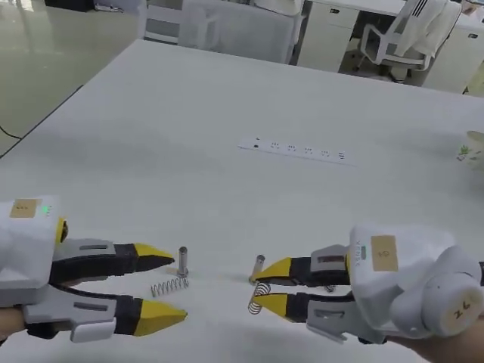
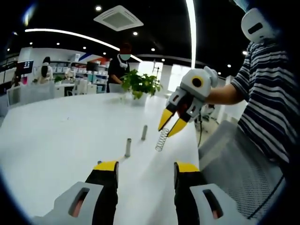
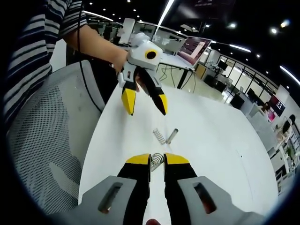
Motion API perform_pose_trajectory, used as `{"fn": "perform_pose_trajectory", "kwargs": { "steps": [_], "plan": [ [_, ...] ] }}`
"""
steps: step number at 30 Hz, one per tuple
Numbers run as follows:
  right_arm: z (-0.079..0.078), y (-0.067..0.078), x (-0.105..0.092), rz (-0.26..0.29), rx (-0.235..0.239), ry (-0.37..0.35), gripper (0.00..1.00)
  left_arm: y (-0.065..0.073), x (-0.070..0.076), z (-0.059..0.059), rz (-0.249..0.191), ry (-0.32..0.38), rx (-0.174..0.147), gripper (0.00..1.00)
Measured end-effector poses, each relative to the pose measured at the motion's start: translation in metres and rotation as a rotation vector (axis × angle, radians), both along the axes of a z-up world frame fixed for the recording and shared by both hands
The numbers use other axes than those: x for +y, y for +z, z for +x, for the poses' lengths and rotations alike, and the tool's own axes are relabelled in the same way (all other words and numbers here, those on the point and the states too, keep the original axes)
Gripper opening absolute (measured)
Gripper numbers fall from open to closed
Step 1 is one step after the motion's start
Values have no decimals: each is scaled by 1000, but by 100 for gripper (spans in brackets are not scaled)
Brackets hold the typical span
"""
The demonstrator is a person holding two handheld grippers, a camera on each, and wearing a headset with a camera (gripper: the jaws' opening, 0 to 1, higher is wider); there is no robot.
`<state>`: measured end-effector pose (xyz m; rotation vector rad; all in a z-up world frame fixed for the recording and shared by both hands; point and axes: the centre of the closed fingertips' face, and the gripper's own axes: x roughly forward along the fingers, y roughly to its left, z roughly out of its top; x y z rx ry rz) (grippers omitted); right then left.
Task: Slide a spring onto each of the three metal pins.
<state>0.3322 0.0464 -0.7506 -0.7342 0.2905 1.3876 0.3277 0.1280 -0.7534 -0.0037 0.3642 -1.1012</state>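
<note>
head view: right gripper [image 1: 262, 290] jaws are closed on a coiled wire spring [image 1: 258, 297] beside a cylindrical metal pin [image 1: 259, 265]; left gripper [image 1: 175, 286] jaws stand open; second spring [image 1: 168, 286] lies on smooth white bench [image 1: 227, 98].

A big white surface [image 1: 227, 98] with a white power strip [image 1: 296, 150] on it stands in a bright office with a shiny pale floor [image 1: 45, 45], a white desk chair [image 1: 404, 34], a grey mesh chair [image 3: 42, 140], a green plant [image 2: 140, 84], and long lights [image 2: 191, 28] and a square air vent [image 2: 118, 18] on a dark ceiling.
</note>
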Motion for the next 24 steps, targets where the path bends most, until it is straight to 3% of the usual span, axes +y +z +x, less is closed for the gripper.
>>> {"fn": "perform_pose_trajectory", "kwargs": {
  "steps": [8, 14, 19, 24],
  "plan": [
    [2, -1, -2, -2, 3, -15, 7, -13, 19, -5, 15, 46, 27, 57],
    [5, -4, -5, -5, 5, -30, 7, -12, 30, -5, 8, 80, 22, 71],
    [5, -4, -7, -10, 6, -33, 7, -16, 45, -6, 38, 109, 5, 80],
    [7, -6, -9, -16, 4, -39, 7, -16, 51, -9, 29, 128, 18, 92]
  ]
}}
